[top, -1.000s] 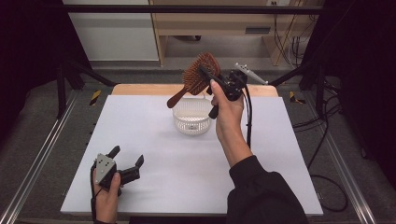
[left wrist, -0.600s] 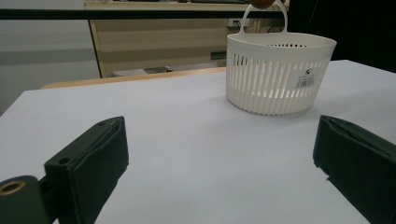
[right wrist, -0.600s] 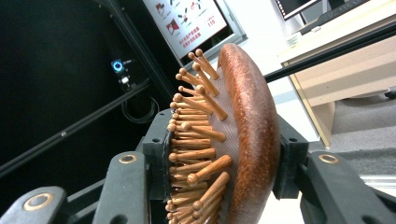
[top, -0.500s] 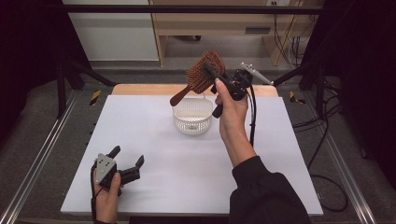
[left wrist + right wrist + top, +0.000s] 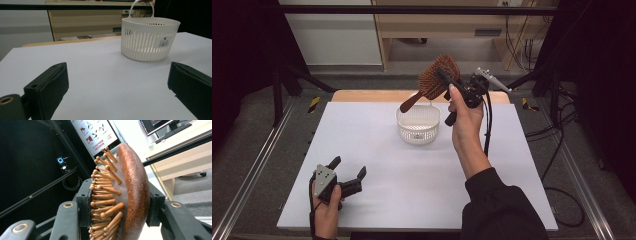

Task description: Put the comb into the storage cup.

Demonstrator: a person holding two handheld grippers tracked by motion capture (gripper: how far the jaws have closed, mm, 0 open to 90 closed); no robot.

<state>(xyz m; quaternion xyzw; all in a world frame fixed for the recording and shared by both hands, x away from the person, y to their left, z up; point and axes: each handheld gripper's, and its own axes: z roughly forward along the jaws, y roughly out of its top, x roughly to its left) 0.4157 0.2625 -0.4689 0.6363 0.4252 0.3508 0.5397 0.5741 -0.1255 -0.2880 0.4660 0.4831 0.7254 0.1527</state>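
Observation:
A brown wooden hairbrush (image 5: 438, 76) hangs in the air above the white slatted basket (image 5: 418, 124), its handle pointing down and left toward the basket. My right gripper (image 5: 447, 81) is shut on the brush's head; in the right gripper view the jaws clamp the bristle side and the rounded back of the hairbrush (image 5: 125, 195). My left gripper (image 5: 347, 170) rests low over the near left of the white table (image 5: 377, 150), open, with nothing between its jaws. The basket (image 5: 148, 37) stands ahead of it, apart.
A wooden bench and cables lie beyond the table's far edge (image 5: 412, 95). Metal rails run along both sides of the table. The right forearm in a dark sleeve (image 5: 497, 205) crosses the near right part.
The right gripper has shifted the brush slightly, tilting the handle further down toward the basket. The left gripper has stayed put.

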